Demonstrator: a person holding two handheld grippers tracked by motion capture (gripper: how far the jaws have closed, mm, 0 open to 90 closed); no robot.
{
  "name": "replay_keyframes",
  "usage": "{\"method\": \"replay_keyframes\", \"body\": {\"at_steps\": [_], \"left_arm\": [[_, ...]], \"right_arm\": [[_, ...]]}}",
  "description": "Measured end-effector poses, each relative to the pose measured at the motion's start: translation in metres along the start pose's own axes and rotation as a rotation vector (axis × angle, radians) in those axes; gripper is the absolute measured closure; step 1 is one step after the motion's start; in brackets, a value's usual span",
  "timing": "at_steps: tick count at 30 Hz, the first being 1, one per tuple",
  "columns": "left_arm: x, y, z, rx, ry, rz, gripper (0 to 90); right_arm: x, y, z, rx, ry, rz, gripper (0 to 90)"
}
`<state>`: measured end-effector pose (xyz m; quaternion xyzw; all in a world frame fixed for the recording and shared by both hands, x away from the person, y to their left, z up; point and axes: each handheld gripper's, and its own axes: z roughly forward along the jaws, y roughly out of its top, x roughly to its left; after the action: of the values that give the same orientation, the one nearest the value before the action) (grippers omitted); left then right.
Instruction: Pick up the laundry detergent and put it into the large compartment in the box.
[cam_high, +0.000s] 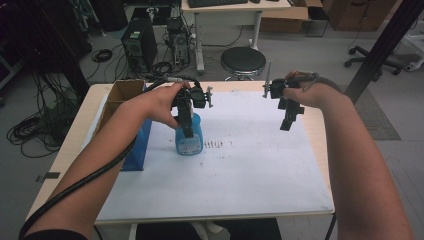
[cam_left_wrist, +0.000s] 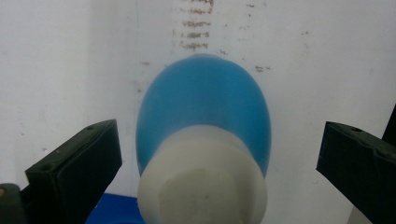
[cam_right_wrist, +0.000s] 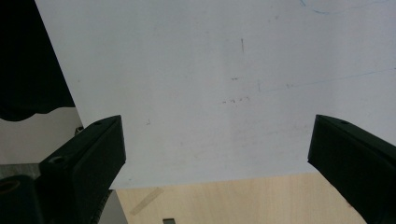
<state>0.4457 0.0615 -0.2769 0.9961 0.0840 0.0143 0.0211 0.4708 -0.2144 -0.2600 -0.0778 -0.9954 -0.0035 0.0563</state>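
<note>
Seen from the high view, a person at a pale wooden table (cam_high: 70, 150) covered by a large white sheet (cam_high: 250, 165) holds a black two-jaw gripper in each hand. The left gripper (cam_high: 186, 131) points straight down over a small translucent blue plastic bottle with a white label (cam_high: 189, 140), which stands upright on the sheet directly beneath the jaws; how far apart those jaws stand cannot be told from this angle. An open brown cardboard box with a blue front (cam_high: 122, 122) sits just beside the bottle, on the side away from the other hand. The right gripper (cam_high: 286, 124) hangs in the air well apart from the bottle, with nothing between its jaws.

In the left gripper view, the left gripper (cam_left_wrist: 219, 154) has its jaws spread wide, one on each side of the blue bottle (cam_left_wrist: 205, 107). The bottle's broad white cap (cam_left_wrist: 203, 186) rises midway between the jaws, nearest the camera, with a clear gap of white sheet (cam_left_wrist: 70, 60) showing between the bottle and each jaw; neither pad touches it. Faint brown smudges (cam_left_wrist: 194, 32) mark the sheet beyond the bottle.

In the right gripper view, the right gripper (cam_right_wrist: 217, 154) is likewise wide open and holds nothing. Between its jaws lies bare white sheet (cam_right_wrist: 210, 84), and nearer the camera, the sheet's edge gives way to a strip of pale wooden tabletop (cam_right_wrist: 233, 200).
</note>
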Motion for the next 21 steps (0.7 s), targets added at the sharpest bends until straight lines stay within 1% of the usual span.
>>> {"method": "replay_keyframes", "body": {"at_steps": [5, 13, 15, 21], "left_arm": [[0.0, -0.001, 0.003, -0.002, 0.002, -0.01, 0.2], [0.001, -0.002, 0.008, -0.002, 0.01, 0.0, 0.2], [0.001, -0.002, 0.009, -0.002, 0.015, -0.002, 0.2], [0.002, -0.004, 0.011, -0.006, 0.014, -0.006, 0.2]], "right_arm": [[0.0, -0.001, 0.001, 0.002, -0.001, 0.0, 3.9], [-0.001, -0.001, 0.003, -0.003, 0.005, -0.002, 4.0], [-0.001, -0.001, 0.003, -0.01, 0.005, -0.003, 3.9], [-0.002, -0.001, 0.004, -0.007, 0.006, 0.001, 3.9]]}}
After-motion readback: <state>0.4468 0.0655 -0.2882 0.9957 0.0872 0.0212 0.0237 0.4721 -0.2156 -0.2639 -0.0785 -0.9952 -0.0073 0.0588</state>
